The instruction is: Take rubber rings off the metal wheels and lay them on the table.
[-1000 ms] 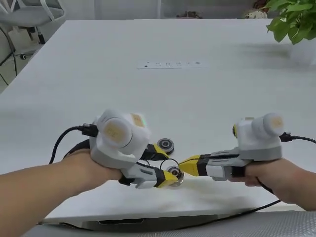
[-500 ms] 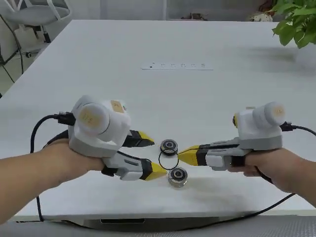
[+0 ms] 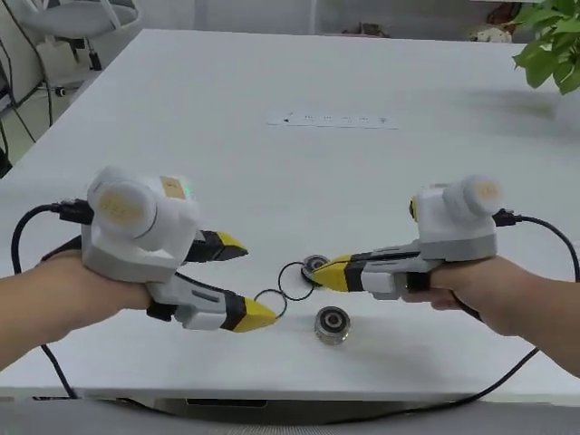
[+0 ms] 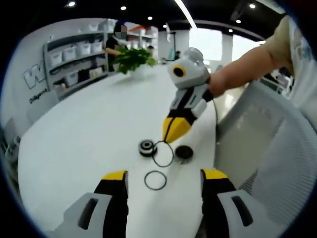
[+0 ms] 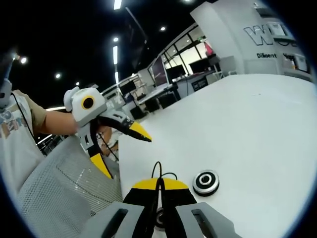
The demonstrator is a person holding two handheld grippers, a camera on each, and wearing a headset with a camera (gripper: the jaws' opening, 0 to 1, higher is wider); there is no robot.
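The right gripper's [image 3: 319, 275] tips hid part of the far wheel [image 3: 314, 264]. In the right gripper view, a wheel [image 5: 159, 218] lay mostly under the jaws. The top edge cut the plant [image 3: 549, 43] and chair [image 3: 86, 16]. The strip's [image 3: 333, 120] print was too small to read.

The left gripper [image 3: 254, 281] now sits further left of the nearer wheel [image 3: 332, 323], uncovering a rubber ring [image 3: 269, 304] lying between them.

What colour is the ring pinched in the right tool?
Black; the rubber ring shows best in the left gripper view.
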